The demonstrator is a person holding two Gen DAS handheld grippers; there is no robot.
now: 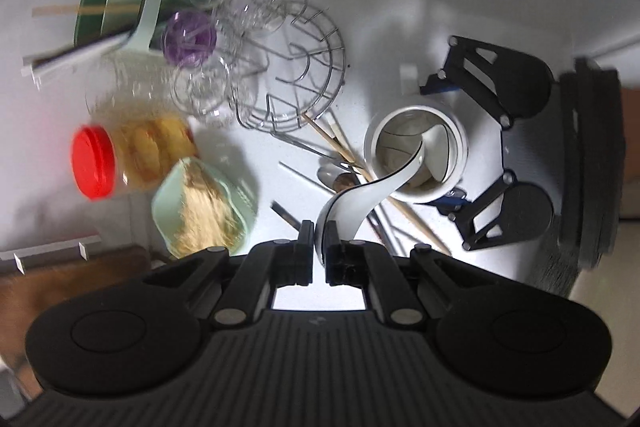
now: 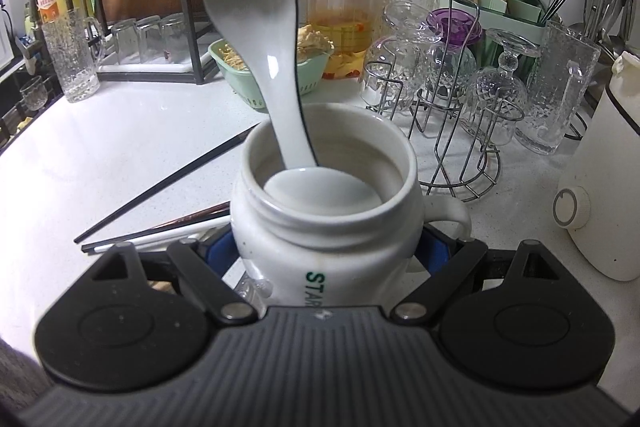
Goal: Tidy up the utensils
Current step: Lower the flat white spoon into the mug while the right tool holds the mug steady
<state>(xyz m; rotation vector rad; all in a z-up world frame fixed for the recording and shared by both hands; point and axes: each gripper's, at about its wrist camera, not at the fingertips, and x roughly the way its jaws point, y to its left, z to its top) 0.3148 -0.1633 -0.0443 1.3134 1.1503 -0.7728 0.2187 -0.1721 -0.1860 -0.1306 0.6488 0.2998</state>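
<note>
The ceramic soup spoon (image 2: 256, 39) stands bowl-down inside the white mug (image 2: 328, 227); bowl is below the rim, handle leans up and out over the rim toward the left gripper (image 1: 319, 251), whose jaws are closed on the handle end. The right gripper (image 2: 328, 259) is clamped on the mug body, blue pads (image 2: 434, 251) against both sides, mug upright on the white counter (image 2: 120, 147).

Step in hand, as judged: seat spoon in mug, then let go. Procedure: keep mug braced w/ right gripper; lower spoon until bowl rests on mug bottom or wall; open left jaws only when handle leans on rim; withdraw straight up, no side drag, else mug may tip.

Loose chopsticks (image 1: 340, 149) and a metal spoon (image 1: 332, 173) lie on the counter beside the mug, approx. next items; wire glass rack (image 1: 296, 67) and red-lidded jar (image 1: 96, 161) stand farther off.
</note>
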